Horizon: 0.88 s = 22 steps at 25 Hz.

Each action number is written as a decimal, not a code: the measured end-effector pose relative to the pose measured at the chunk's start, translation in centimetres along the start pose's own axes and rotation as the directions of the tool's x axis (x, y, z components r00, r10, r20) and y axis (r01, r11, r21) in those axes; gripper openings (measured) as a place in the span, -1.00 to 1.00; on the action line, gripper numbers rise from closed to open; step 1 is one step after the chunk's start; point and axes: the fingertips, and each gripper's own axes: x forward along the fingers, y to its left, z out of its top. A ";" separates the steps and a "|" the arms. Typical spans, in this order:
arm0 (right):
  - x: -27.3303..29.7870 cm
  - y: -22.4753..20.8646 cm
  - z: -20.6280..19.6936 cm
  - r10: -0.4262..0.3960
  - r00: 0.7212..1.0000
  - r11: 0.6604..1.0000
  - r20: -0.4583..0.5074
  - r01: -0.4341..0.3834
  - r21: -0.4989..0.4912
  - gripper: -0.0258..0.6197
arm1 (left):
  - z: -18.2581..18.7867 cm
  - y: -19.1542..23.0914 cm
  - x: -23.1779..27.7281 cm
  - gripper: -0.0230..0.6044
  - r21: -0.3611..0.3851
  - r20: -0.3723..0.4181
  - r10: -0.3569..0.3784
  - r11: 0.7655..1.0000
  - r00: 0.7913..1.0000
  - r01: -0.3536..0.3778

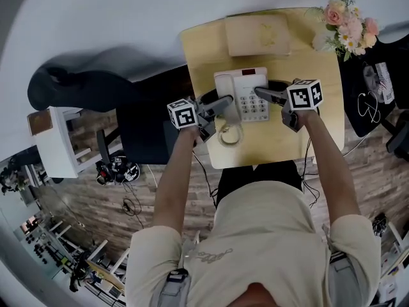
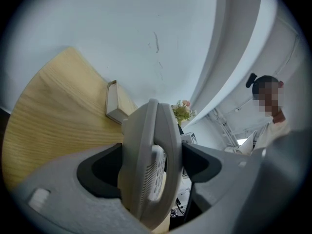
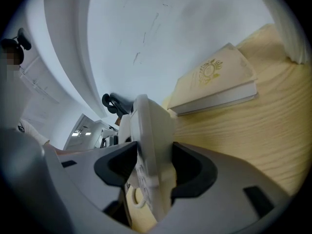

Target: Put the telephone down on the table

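A white push-button telephone (image 1: 246, 94) with its handset on the left side is over the middle of the small wooden table (image 1: 319, 126). My left gripper (image 1: 225, 104) is shut on its left, handset edge, and my right gripper (image 1: 262, 93) is shut on its right edge. In the left gripper view the telephone (image 2: 146, 130) stands edge-on between the jaws of the left gripper (image 2: 153, 162). The right gripper view shows the same telephone (image 3: 148, 126) clamped in the right gripper (image 3: 153, 172). Its coiled cord (image 1: 229, 135) hangs at the near side. I cannot tell whether the base touches the table.
A cream book (image 1: 257, 35) lies at the table's far edge, and a bunch of flowers (image 1: 345, 24) stands at the far right corner. A black bag (image 1: 374, 88) sits right of the table and a dark chair (image 1: 147, 130) to its left. A person (image 2: 268, 111) stands in the background.
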 end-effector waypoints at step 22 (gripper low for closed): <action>2.6 -5.1 -0.1 -0.068 0.997 0.985 -0.024 0.071 0.156 -0.25 | -0.2 5.2 1.4 0.28 -0.237 -0.024 0.092 0.967 0.995 -0.095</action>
